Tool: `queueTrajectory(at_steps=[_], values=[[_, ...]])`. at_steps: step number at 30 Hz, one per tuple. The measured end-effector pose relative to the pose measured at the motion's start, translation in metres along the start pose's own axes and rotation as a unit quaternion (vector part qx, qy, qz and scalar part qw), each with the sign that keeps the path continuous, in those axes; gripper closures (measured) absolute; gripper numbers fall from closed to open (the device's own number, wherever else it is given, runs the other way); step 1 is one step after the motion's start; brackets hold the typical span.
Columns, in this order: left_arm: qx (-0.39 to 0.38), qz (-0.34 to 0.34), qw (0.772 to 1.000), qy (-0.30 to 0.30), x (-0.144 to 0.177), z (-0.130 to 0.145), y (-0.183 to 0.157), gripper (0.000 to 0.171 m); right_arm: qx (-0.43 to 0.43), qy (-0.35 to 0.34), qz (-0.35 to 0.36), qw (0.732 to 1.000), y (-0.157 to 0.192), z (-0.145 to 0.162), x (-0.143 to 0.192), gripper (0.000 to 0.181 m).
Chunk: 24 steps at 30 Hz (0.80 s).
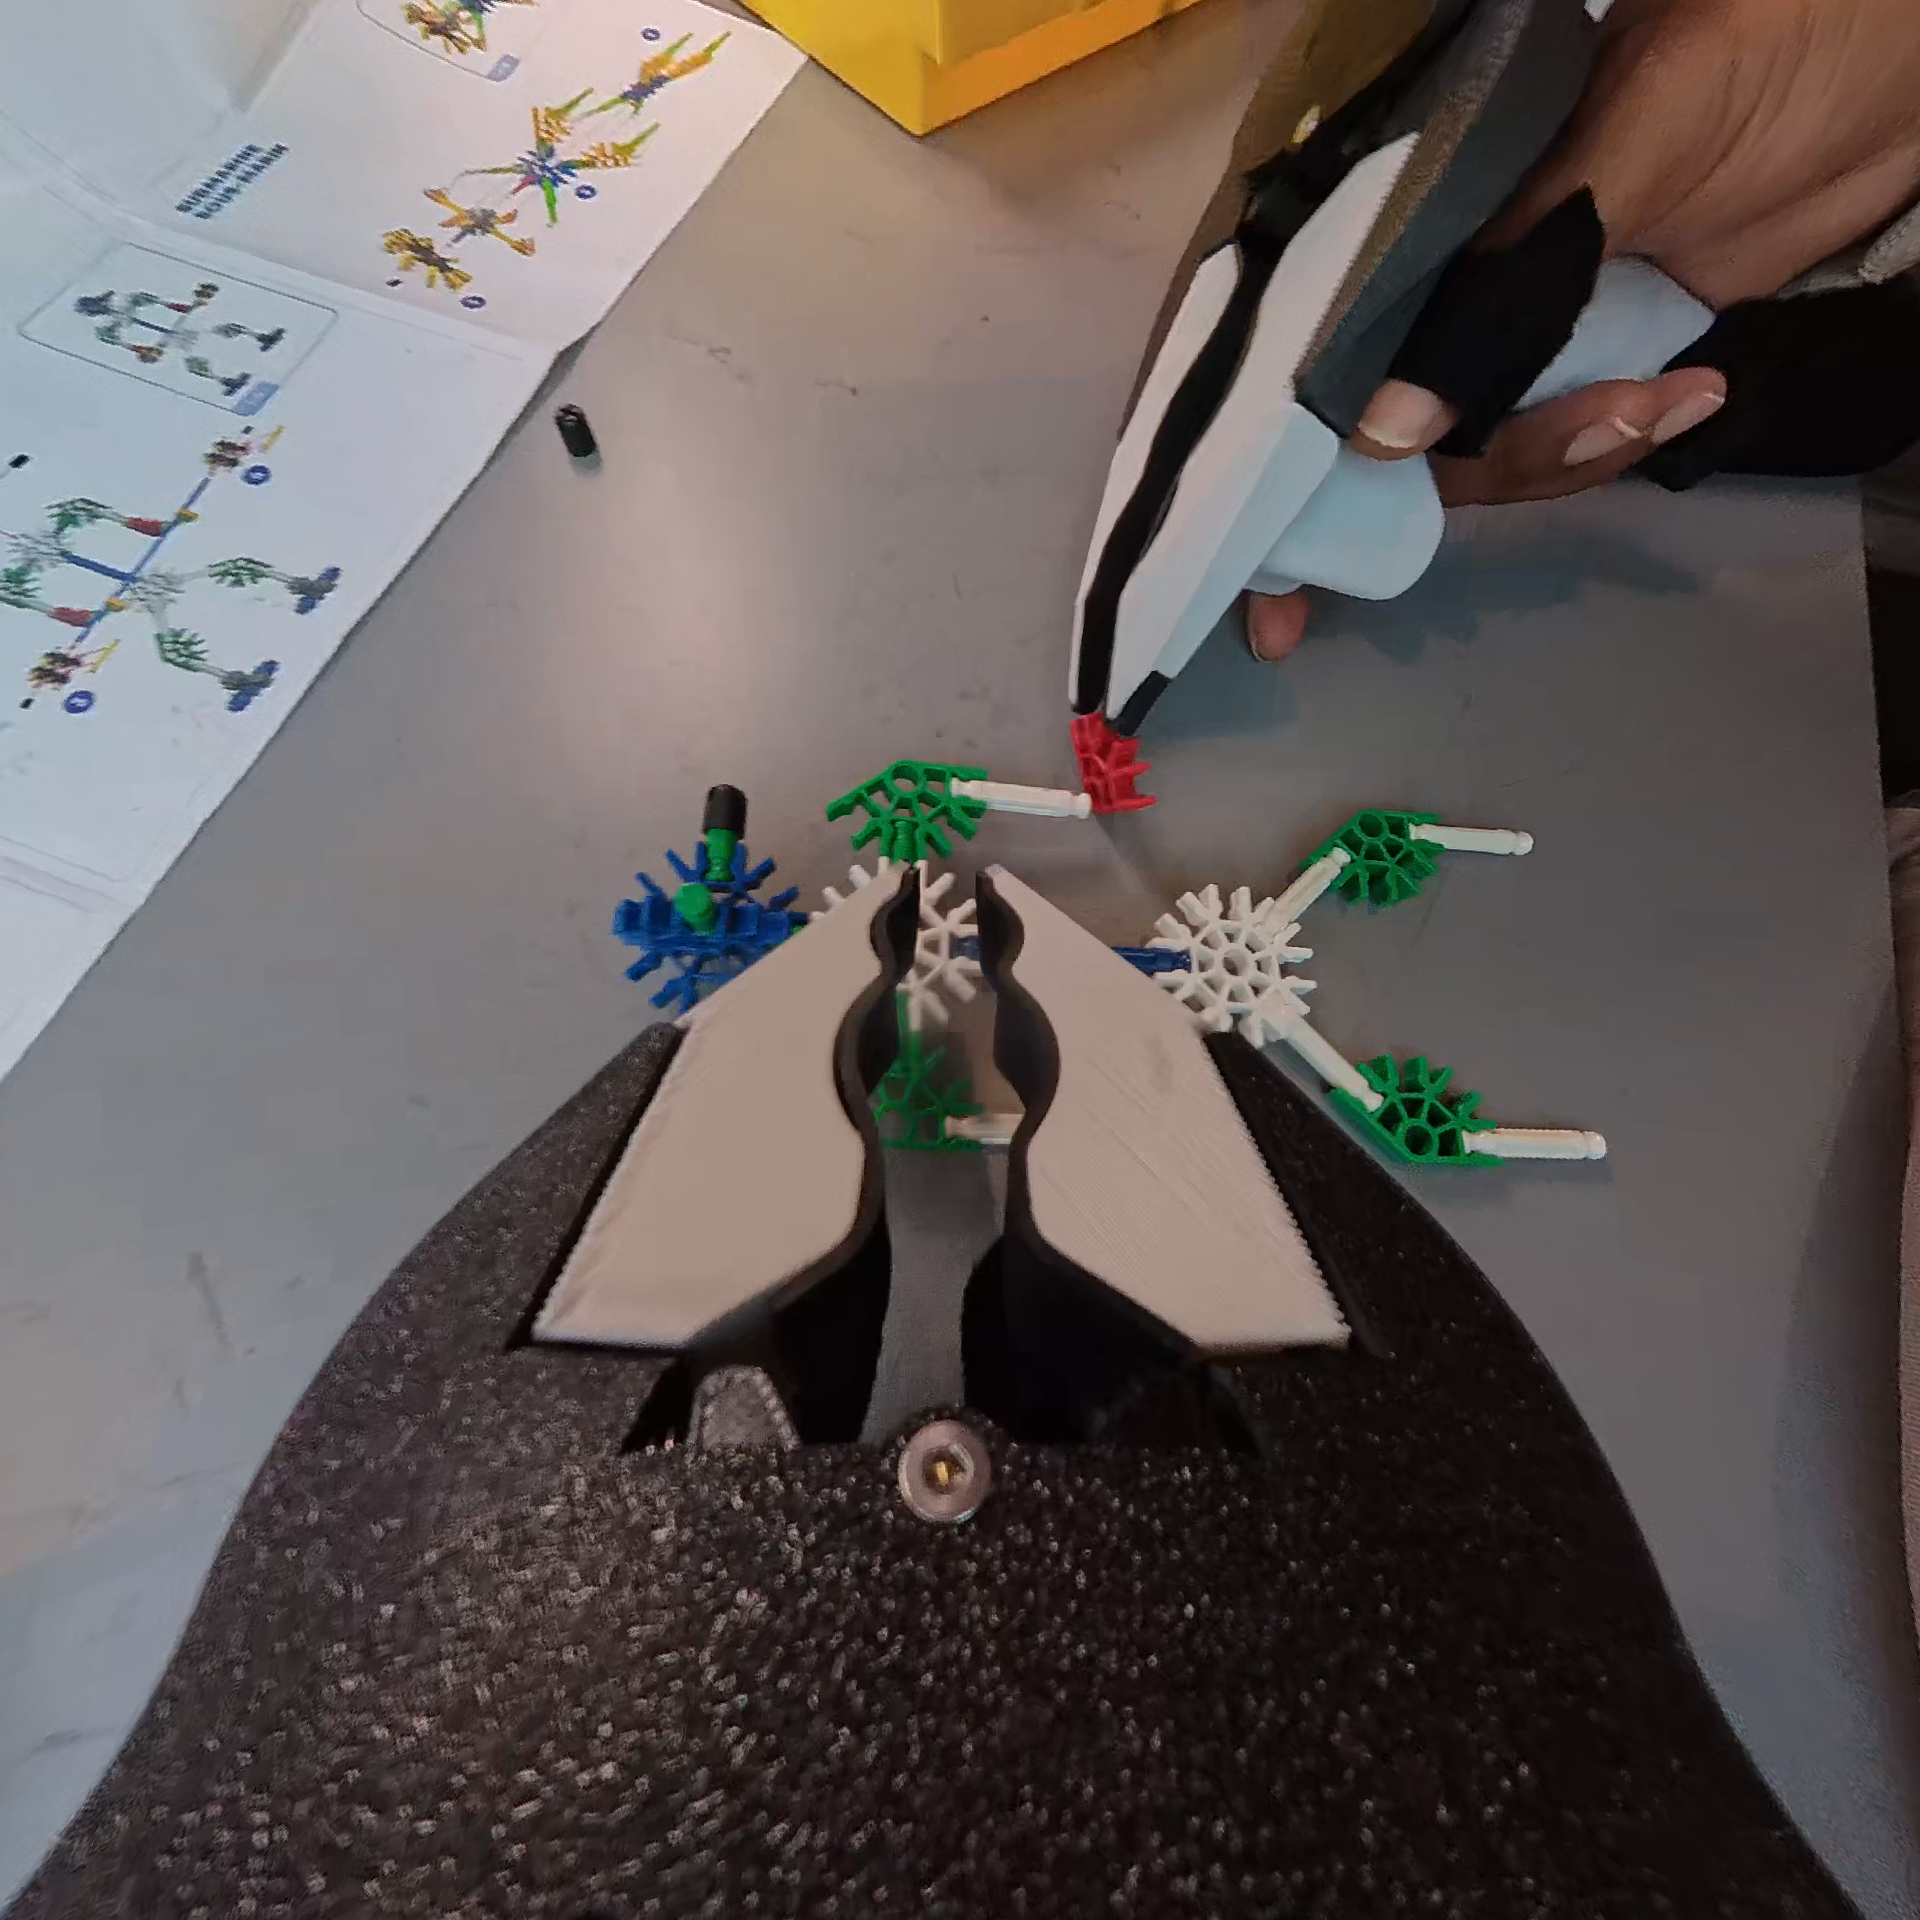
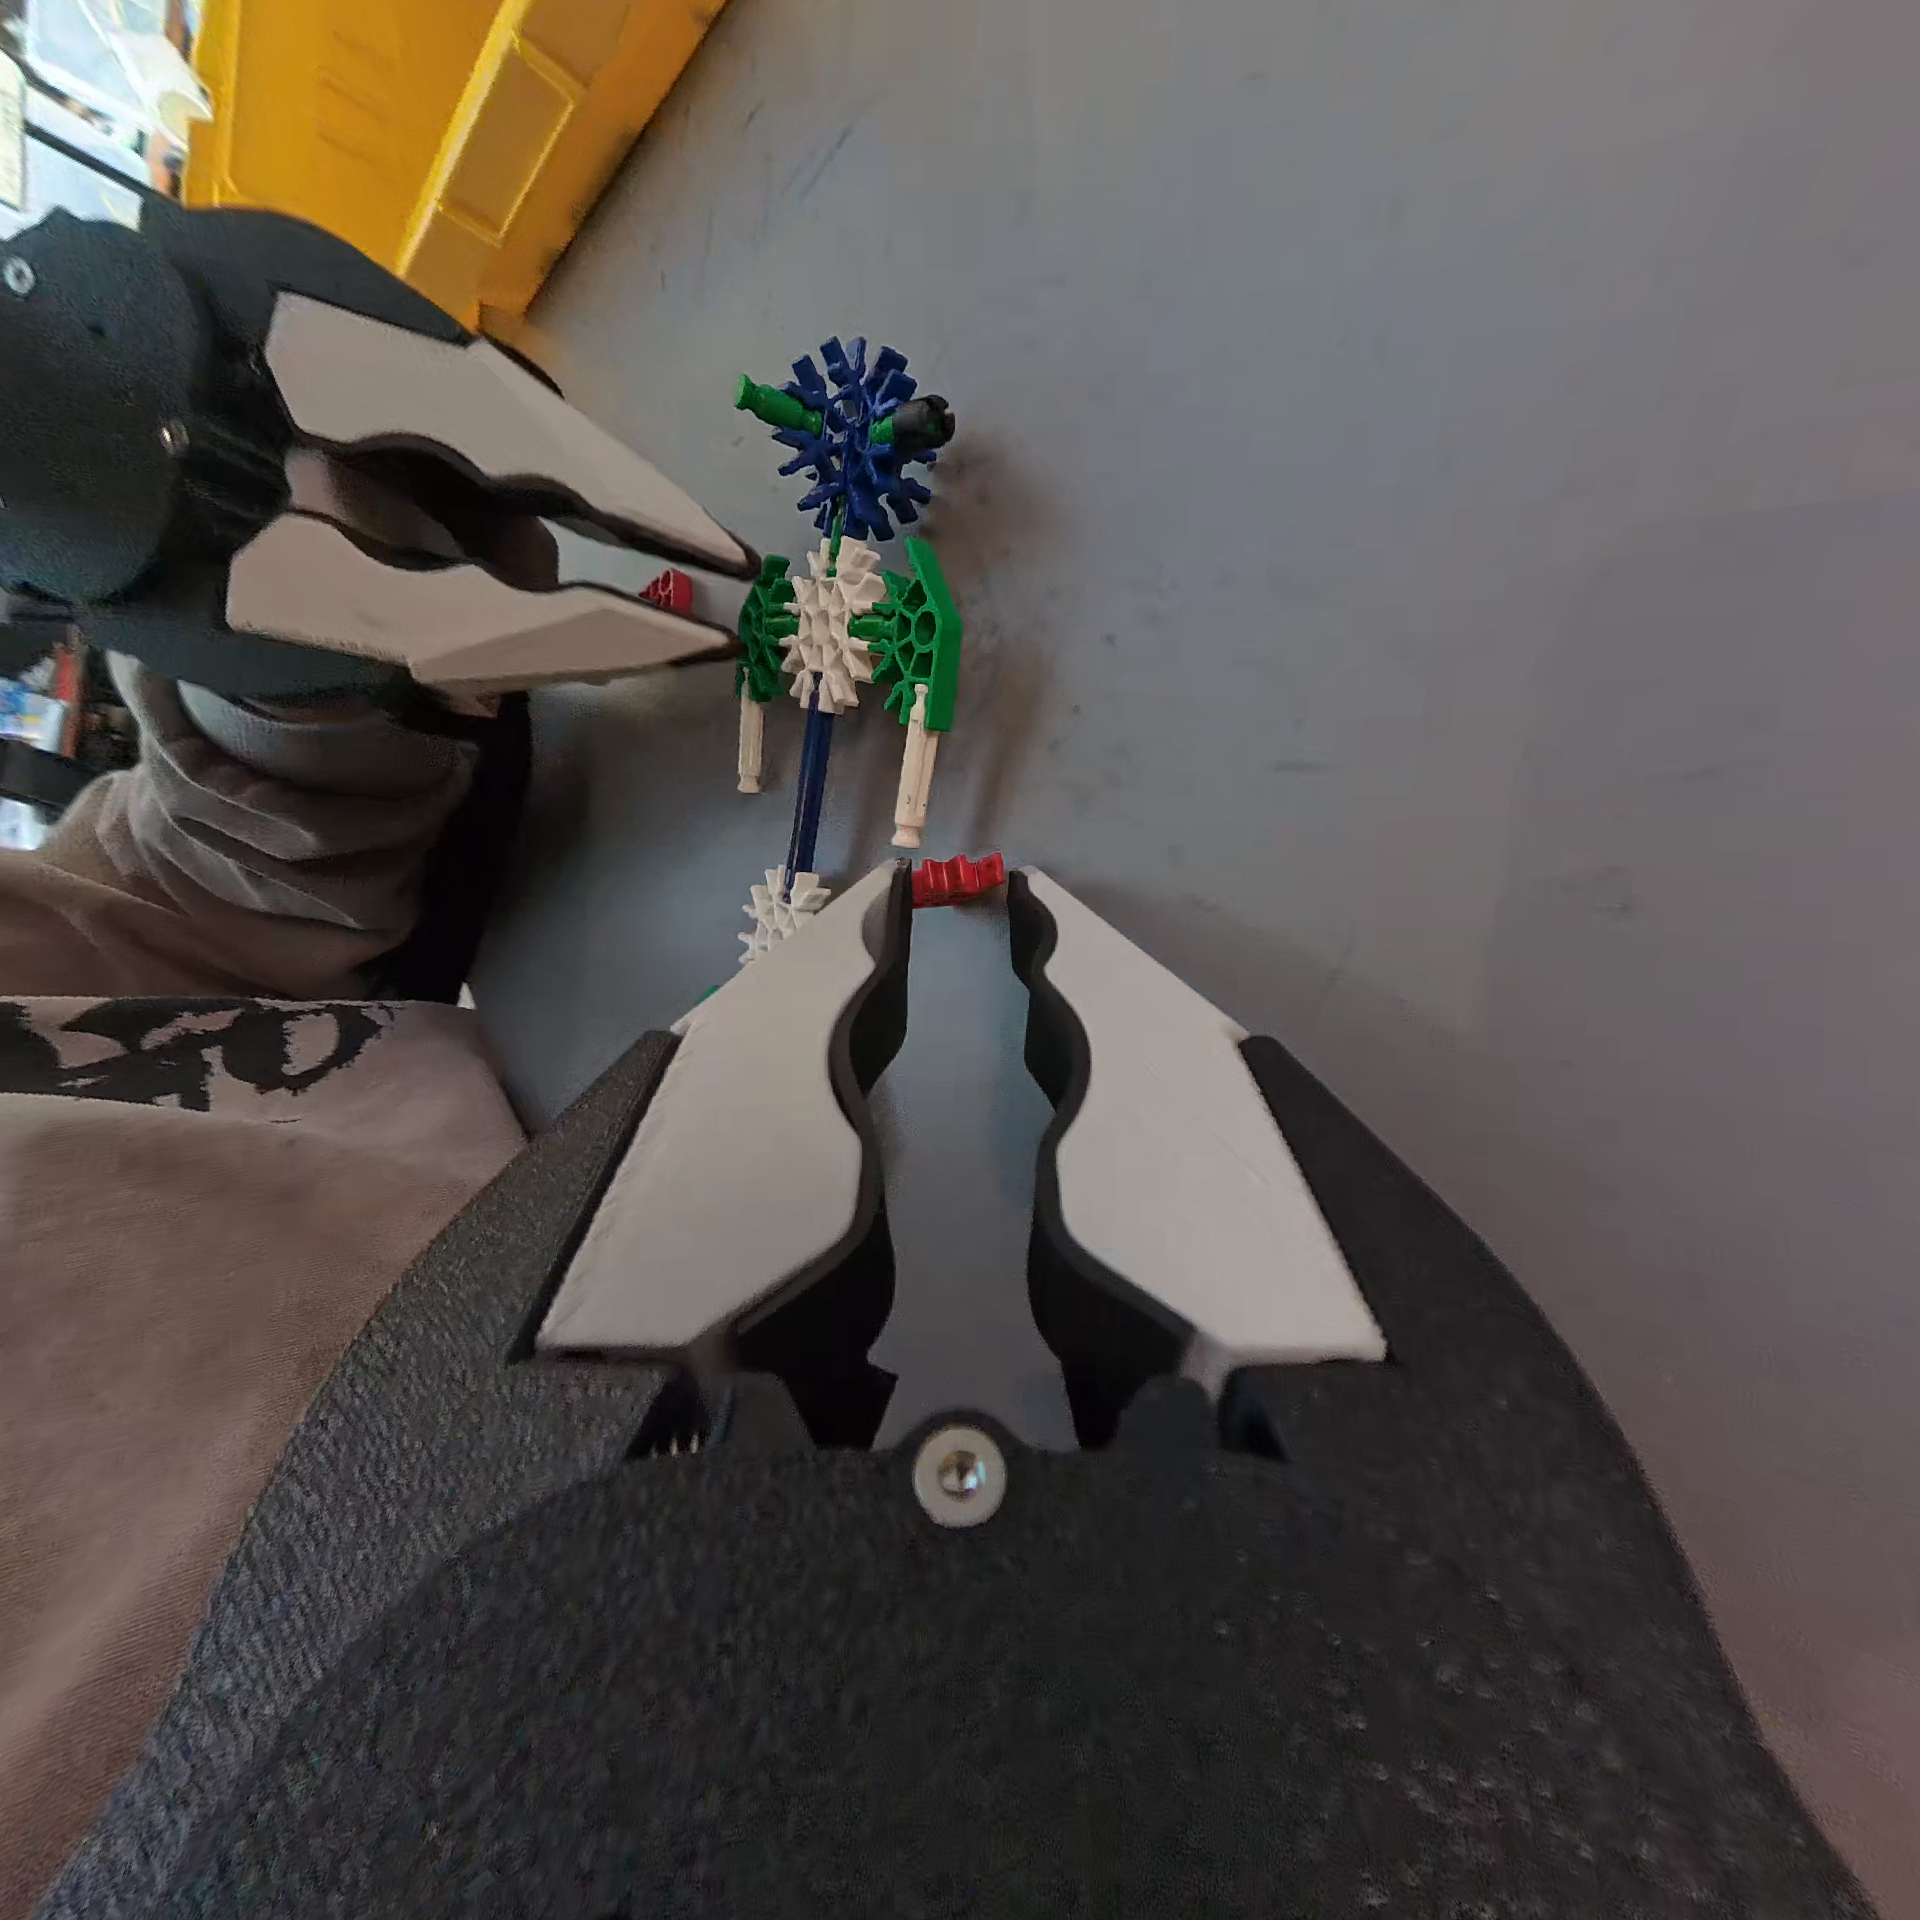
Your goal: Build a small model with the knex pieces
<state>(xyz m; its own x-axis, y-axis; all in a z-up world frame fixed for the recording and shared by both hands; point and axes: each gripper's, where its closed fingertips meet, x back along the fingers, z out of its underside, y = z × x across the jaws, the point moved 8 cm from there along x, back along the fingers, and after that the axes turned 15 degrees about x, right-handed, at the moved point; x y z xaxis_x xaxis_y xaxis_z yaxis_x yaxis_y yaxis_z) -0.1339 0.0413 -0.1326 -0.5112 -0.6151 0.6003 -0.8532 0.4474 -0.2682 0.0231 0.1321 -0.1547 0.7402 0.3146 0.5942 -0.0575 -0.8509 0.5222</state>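
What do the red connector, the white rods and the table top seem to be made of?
Red connector: likely moulded hard plastic, uniform colour, crisp ribs. White rods: same kind of plastic, smooth, slightly glossy. Table top: grey, matte, scuffed; possibly laminate or painted metal, cannot tell which.

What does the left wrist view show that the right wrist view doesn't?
Only the left wrist view shows the instruction sheet, a loose black cap and the hand holding the right gripper.

Only the right wrist view shows a grey sleeve and the left gripper from outside.

Both show the toy model on the grey table, the red piece gripped by the right gripper, and the yellow box.
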Motion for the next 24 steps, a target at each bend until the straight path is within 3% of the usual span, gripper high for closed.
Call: queueTrajectory(at_steps=[4,7,10,13,19,21,24], values=[[0.037,-0.018,0.999,-0.003,0.018,-0.002,0.029,0.152,0.166,-0.008,0.043,0.985,0.014,-0.009,0.006,0.160],[0.081,0.013,0.997,0.000,0.022,0.001,0.043,0.144,0.325,0.035,0.083,0.942,0.025,-0.008,0.005,0.152],[0.102,0.033,0.994,0.013,0.018,0.007,0.049,0.135,0.400,0.065,0.108,0.908,0.028,-0.008,0.003,0.150],[0.101,0.048,0.993,0.031,0.009,0.011,0.045,0.126,0.437,0.081,0.110,0.889,0.021,-0.007,-0.002,0.151],[0.102,0.055,0.992,0.047,-0.006,0.012,0.041,0.118,0.484,0.107,0.010,0.869,0.011,-0.016,-0.012,0.161],[0.099,0.047,0.993,0.049,-0.009,0.012,0.042,0.117,0.464,0.128,-0.015,0.876,0.010,-0.022,-0.014,0.161],[0.095,0.047,0.993,0.050,-0.010,0.013,0.040,0.116,0.369,0.190,-0.065,0.908,0.010,-0.026,-0.015,0.161]])
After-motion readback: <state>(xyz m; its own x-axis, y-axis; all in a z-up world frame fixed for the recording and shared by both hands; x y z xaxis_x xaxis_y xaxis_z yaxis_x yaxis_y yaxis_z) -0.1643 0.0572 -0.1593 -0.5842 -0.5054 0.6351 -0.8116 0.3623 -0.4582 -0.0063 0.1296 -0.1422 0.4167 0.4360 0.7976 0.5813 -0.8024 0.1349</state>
